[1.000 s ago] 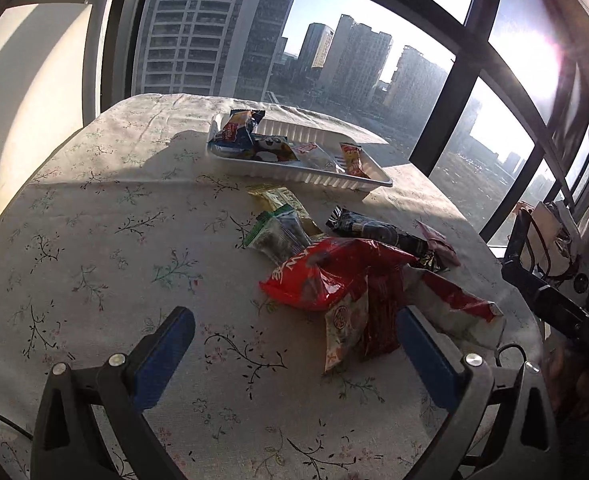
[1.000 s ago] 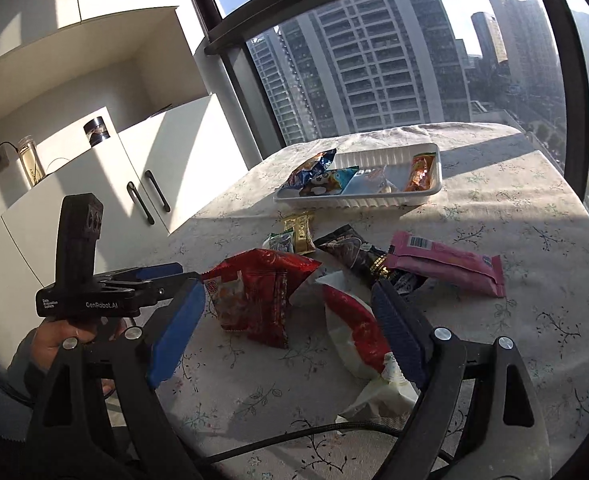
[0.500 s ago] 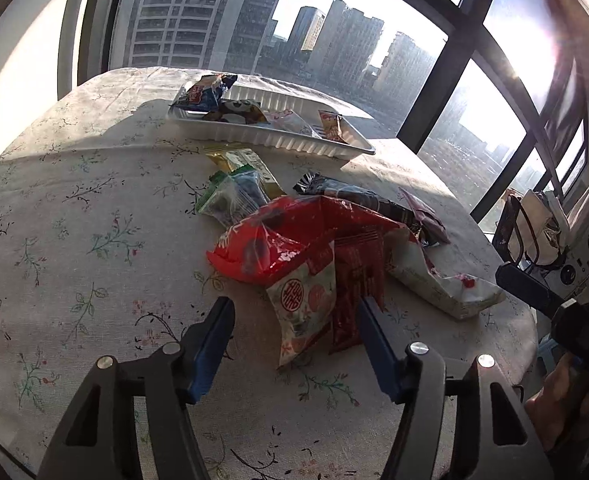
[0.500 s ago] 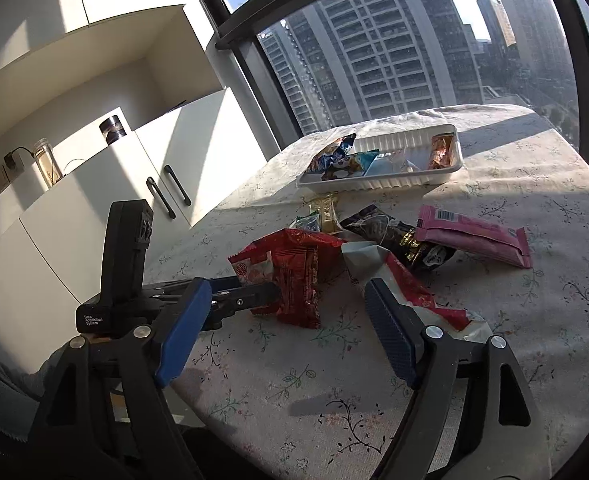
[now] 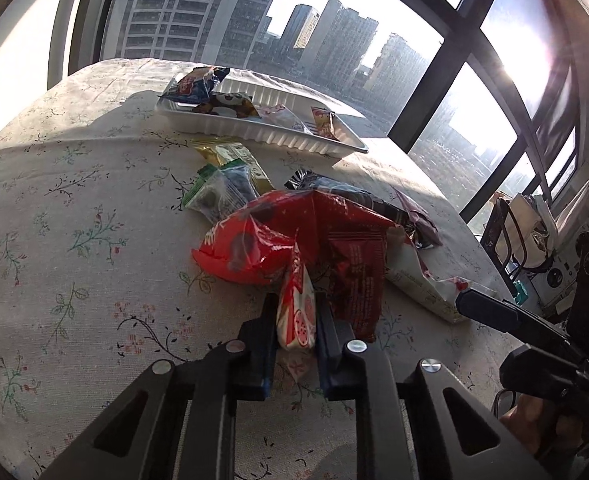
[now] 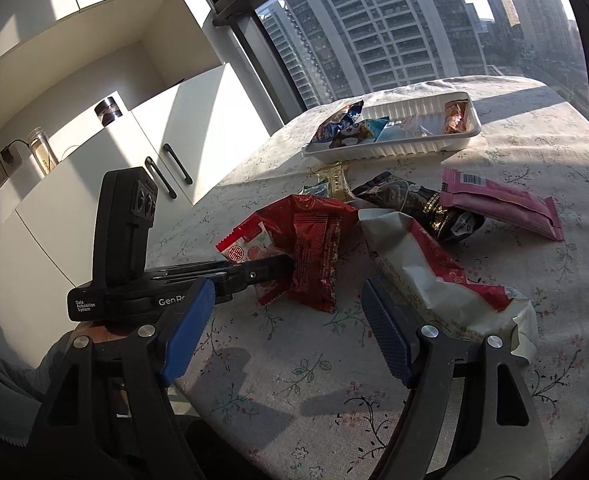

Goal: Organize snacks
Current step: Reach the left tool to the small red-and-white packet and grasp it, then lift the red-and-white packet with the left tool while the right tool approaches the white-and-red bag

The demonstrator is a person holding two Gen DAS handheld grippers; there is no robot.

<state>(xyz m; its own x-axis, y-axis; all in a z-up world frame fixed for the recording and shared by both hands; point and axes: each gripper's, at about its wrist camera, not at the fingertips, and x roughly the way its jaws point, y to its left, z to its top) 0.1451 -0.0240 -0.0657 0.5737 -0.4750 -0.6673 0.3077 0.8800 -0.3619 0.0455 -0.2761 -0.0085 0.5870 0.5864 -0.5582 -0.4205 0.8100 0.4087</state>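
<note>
Left tongs (image 5: 295, 322) clenched on small red-and-white snack packet (image 5: 297, 312) at the near edge of the snack pile on the worktop (image 5: 74, 208), right tongs (image 6: 290, 328) released, hovering just beside a white-and-red packet (image 6: 434, 280), white tray (image 6: 394, 146) beyond.

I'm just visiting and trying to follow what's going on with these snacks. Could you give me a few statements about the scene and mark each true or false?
1. The left gripper is shut on a small red-and-white packet. True.
2. The right gripper is clamped on the pink packet. False: it is open and holds nothing; the pink packet lies on the table.
3. The white tray is empty. False: several snacks lie in it.
4. The tray sits on the window side of the loose pile. True.
</note>
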